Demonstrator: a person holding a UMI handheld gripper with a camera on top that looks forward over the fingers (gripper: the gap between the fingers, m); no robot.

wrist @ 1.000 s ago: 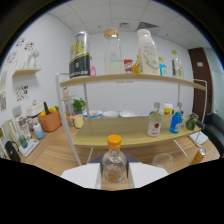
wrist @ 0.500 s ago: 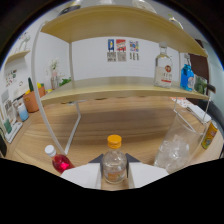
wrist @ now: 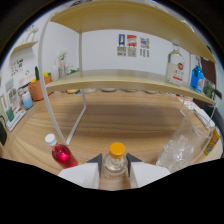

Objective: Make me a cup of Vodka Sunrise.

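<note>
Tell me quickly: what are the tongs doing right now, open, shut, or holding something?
Tongs: shut on the small clear glass bottle with the orange cap, one finger pressed against each side of it.

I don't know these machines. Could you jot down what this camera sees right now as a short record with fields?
Held item: small clear bottle with an orange cap, pressed between the two fingers of the gripper
Beside the fingers: red bottle with a white cap, lying tilted on the wooden table
Other side: clear glass with ice
Behind: wooden shelf with a clear labelled bottle and a blue bottle
Wall: small posters
</note>
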